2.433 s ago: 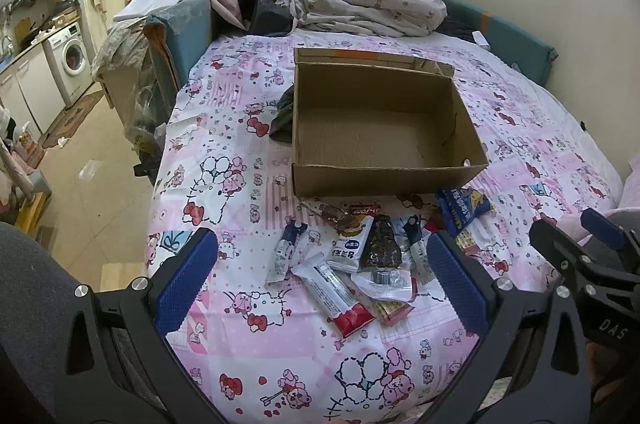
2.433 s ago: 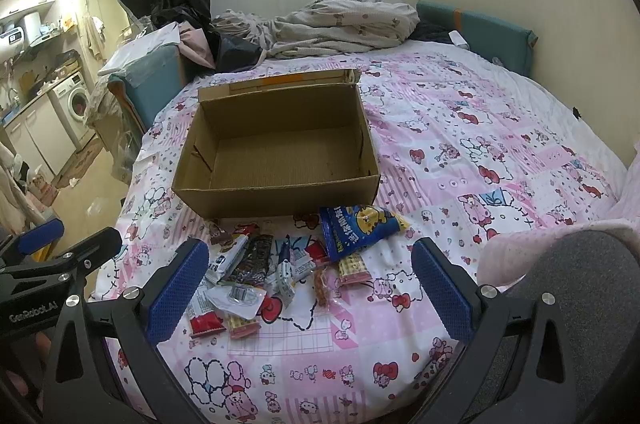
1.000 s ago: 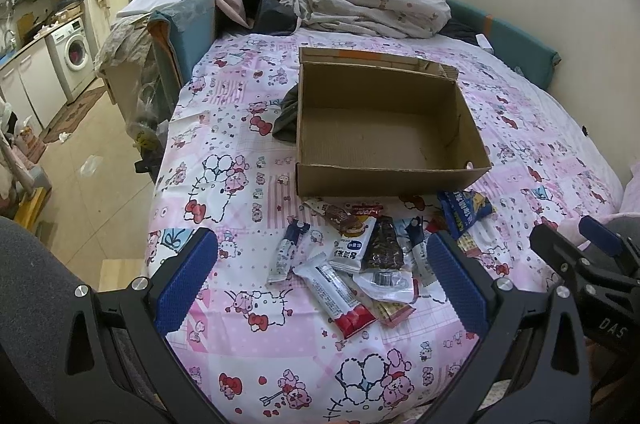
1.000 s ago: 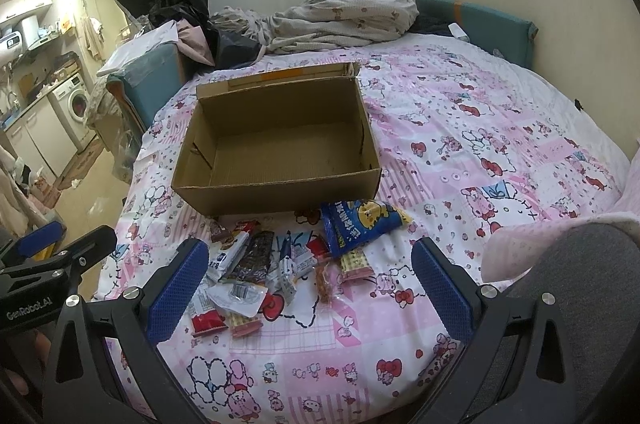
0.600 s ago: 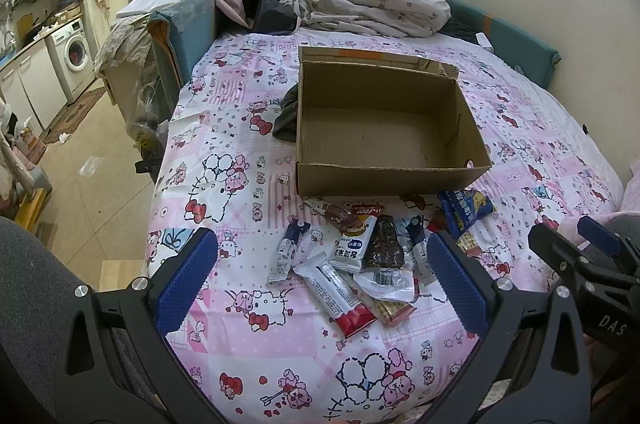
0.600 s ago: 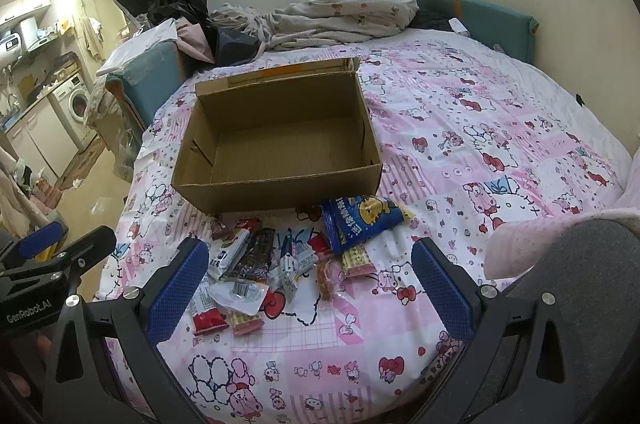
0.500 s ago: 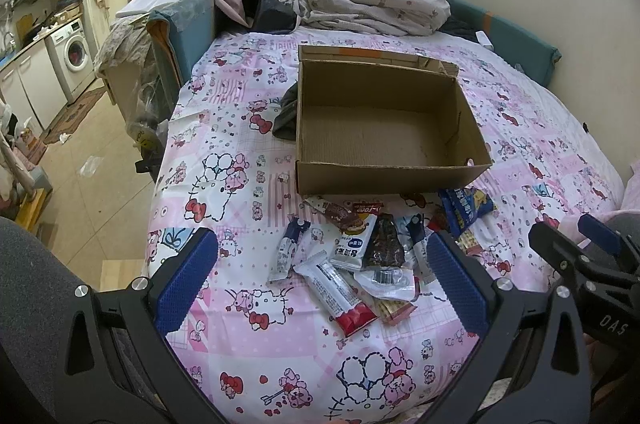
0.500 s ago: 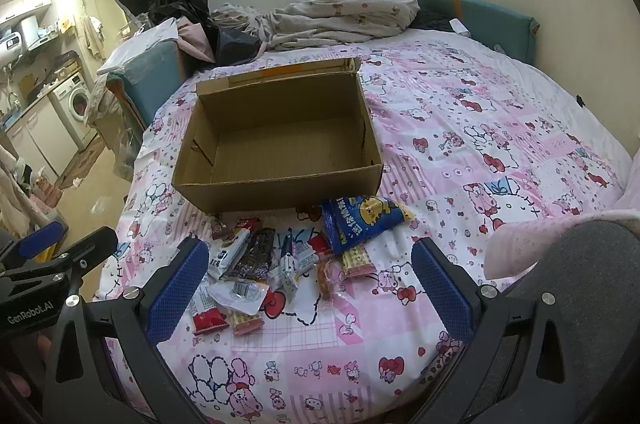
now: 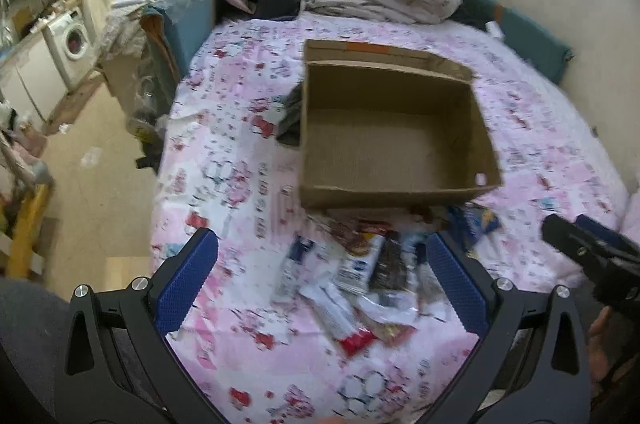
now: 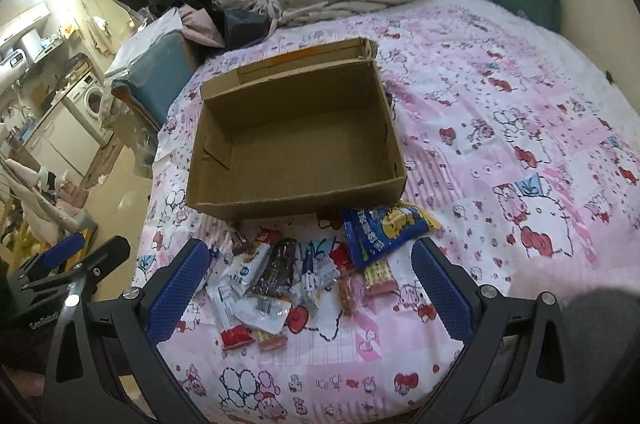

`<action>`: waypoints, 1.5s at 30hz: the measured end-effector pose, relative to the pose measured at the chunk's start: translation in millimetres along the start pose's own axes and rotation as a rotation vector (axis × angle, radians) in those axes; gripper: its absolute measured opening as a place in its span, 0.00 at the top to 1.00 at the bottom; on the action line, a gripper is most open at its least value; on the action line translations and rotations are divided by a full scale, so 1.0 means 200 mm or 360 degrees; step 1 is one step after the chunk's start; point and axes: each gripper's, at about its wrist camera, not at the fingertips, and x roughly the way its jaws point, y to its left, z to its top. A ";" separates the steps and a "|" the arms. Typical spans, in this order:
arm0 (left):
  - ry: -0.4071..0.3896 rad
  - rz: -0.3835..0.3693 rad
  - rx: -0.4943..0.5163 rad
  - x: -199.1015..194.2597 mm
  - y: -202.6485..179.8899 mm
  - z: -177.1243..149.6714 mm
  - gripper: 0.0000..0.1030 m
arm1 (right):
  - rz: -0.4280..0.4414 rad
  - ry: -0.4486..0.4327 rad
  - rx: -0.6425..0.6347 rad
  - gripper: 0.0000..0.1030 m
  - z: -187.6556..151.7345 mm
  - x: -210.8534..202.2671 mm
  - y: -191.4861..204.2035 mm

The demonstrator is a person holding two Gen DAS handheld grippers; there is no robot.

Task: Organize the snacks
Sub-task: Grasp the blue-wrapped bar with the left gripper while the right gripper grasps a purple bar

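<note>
Change: the left-wrist view is now smeared with motion blur where a moment ago it was sharp, so the left gripper [image 9: 320, 284] is on the move. The snacks and box lie as before; judged, sorting has not begun.

Left gripper: jaws spread wide, holding nothing, above the near snack pile.
Right gripper [image 10: 306, 288]: jaws likewise apart and empty, framing the same pile.

Cardboard box [image 10: 296, 139]: open, nothing inside, on the pink cartoon-print bedspread [image 10: 500, 127], far of the pile.
Snacks [image 10: 280, 280]: loose heap just near of the box; blue chip bag [image 10: 384, 228] at its right end, touching the box front.

View differences: only the right-wrist view is sharp enough to tell wrappers apart. Only the left-wrist view shows a dark item [image 9: 290, 117] against the box's left wall.
</note>
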 end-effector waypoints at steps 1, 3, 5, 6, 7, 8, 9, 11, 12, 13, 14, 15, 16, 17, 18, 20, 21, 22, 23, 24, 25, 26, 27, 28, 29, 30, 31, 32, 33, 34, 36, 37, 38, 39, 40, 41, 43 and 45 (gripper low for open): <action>0.0017 0.0022 0.0005 0.02 0.00 0.02 0.00 | -0.0002 0.0034 0.0010 0.00 0.03 0.03 -0.01; 0.0074 0.0031 0.0002 0.08 0.00 0.05 0.00 | -0.0025 0.0092 0.0030 0.00 0.06 0.09 -0.05; 0.0153 0.0036 -0.0006 0.15 0.02 0.08 0.00 | -0.0047 0.0185 0.0081 0.00 0.09 0.18 -0.10; 0.0180 0.0036 -0.0020 0.17 0.03 0.09 0.00 | -0.0058 0.0239 0.0104 0.00 0.09 0.22 -0.13; 0.0219 0.0031 -0.0041 0.21 0.04 0.09 0.00 | -0.0066 0.0295 0.0124 0.00 0.09 0.27 -0.15; 0.0266 0.0044 -0.0067 0.26 0.07 0.11 0.00 | -0.0067 0.0337 0.0138 0.00 0.09 0.30 -0.17; 0.0297 0.0052 -0.0087 0.29 0.08 0.11 0.00 | -0.0064 0.0394 0.0167 0.00 0.09 0.34 -0.20; 0.0376 0.0050 -0.0131 0.37 0.13 0.12 0.00 | -0.0048 0.0472 0.0233 0.00 0.07 0.42 -0.25; 0.0427 0.0052 -0.0159 0.42 0.16 0.13 0.00 | -0.0034 0.0485 0.0261 0.00 0.05 0.43 -0.27; 0.0461 0.0053 -0.0193 0.45 0.19 0.12 0.00 | -0.0023 0.0484 0.0279 0.00 0.04 0.45 -0.28; 0.0495 0.0038 -0.0269 0.49 0.23 0.12 0.00 | -0.0027 0.0492 0.0294 0.00 0.02 0.47 -0.30; 0.0528 0.0036 -0.0313 0.52 0.26 0.11 0.01 | -0.0031 0.0504 0.0310 0.00 0.00 0.49 -0.31; 0.0577 0.0040 -0.0347 0.57 0.28 0.10 0.03 | -0.0030 0.0525 0.0345 0.00 -0.01 0.50 -0.33; 0.0611 0.0043 -0.0349 0.61 0.29 0.08 0.08 | -0.0020 0.0535 0.0384 0.00 -0.03 0.51 -0.35; 0.0647 0.0049 -0.0329 0.65 0.29 0.07 0.15 | -0.0009 0.0534 0.0406 0.00 -0.03 0.51 -0.36; 0.0717 0.0061 -0.0313 0.72 0.30 0.03 0.27 | -0.0002 0.0523 0.0408 0.00 -0.02 0.51 -0.37; 0.0748 0.0054 -0.0314 0.75 0.30 0.01 0.35 | -0.0004 0.0511 0.0410 0.00 -0.02 0.51 -0.38; 0.0793 0.0039 -0.0315 0.80 0.30 -0.02 0.39 | -0.0004 0.0503 0.0422 0.00 -0.02 0.51 -0.38; 0.0831 0.0034 -0.0301 0.83 0.29 -0.04 0.42 | 0.0000 0.0502 0.0433 0.00 -0.02 0.51 -0.39; 0.0862 0.0031 -0.0287 0.85 0.28 -0.06 0.42 | 0.0006 0.0505 0.0444 0.00 -0.02 0.52 -0.39; 0.0901 0.0027 -0.0265 0.88 0.26 -0.08 0.42 | 0.0011 0.0512 0.0456 0.00 -0.02 0.53 -0.40; 0.0939 0.0018 -0.0235 0.92 0.24 -0.11 0.42 | 0.0011 0.0517 0.0462 0.00 -0.02 0.52 -0.40; 0.0957 0.0024 -0.0210 0.93 0.22 -0.12 0.43 | 0.0013 0.0518 0.0462 0.00 -0.02 0.53 -0.40; 0.0966 0.0037 -0.0180 0.95 0.21 -0.14 0.45 | 0.0017 0.0522 0.0454 0.00 -0.01 0.54 -0.39; 0.0974 0.0043 -0.0154 0.97 0.20 -0.15 0.52 | 0.0019 0.0522 0.0447 0.00 -0.01 0.54 -0.39; 0.0988 0.0043 -0.0136 0.99 0.19 -0.16 0.60 | 0.0023 0.0523 0.0438 0.00 -0.01 0.55 -0.38; 0.1002 0.0035 -0.0126 1.00 0.18 -0.17 0.65 | 0.0028 0.0524 0.0435 0.00 -0.01 0.55 -0.39; 0.1009 0.0025 -0.0122 1.02 0.17 -0.18 0.74 | 0.0031 0.0525 0.0436 0.00 -0.01 0.55 -0.39; 0.1012 0.0023 -0.0109 1.03 0.16 -0.18 0.80 | 0.0038 0.0532 0.0441 0.00 -0.01 0.55 -0.39; 0.1010 0.0026 -0.0087 1.03 0.14 -0.18 0.84 | 0.0061 0.0547 0.0450 0.00 -0.01 0.56 -0.39; 0.0980 0.0071 -0.0031 1.03 0.13 -0.18 0.86 | 0.0116 0.0583 0.0455 0.10 -0.03 0.58 -0.38; 0.0972 0.0085 -0.0025 1.02 0.13 -0.18 0.86 | 0.0156 0.0621 0.0446 0.20 -0.04 0.60 -0.37; 0.0965 0.0076 -0.0042 1.00 0.13 -0.17 0.86 | 0.0184 0.0659 0.0428 0.25 -0.05 0.61 -0.35; 0.0956 0.0070 -0.0067 0.98 0.14 -0.16 0.86 | 0.0213 0.0697 0.0403 0.33 -0.07 0.63 -0.32; 0.0937 0.0070 -0.0087 0.96 0.15 -0.15 0.86 | 0.0247 0.0743 0.0371 0.41 -0.08 0.66 -0.29; 0.0928 0.0071 -0.0097 0.94 0.16 -0.13 0.86 | 0.0269 0.0780 0.0346 0.44 -0.09 0.68 -0.26; 0.0902 0.0083 -0.0122 0.91 0.17 -0.11 0.86 | 0.0280 0.0854 0.0252 0.49 -0.11 0.75 -0.18; 0.0882 0.0078 -0.0159 0.88 0.19 -0.09 0.86 | 0.0258 0.0882 0.0169 0.52 -0.12 0.79 -0.12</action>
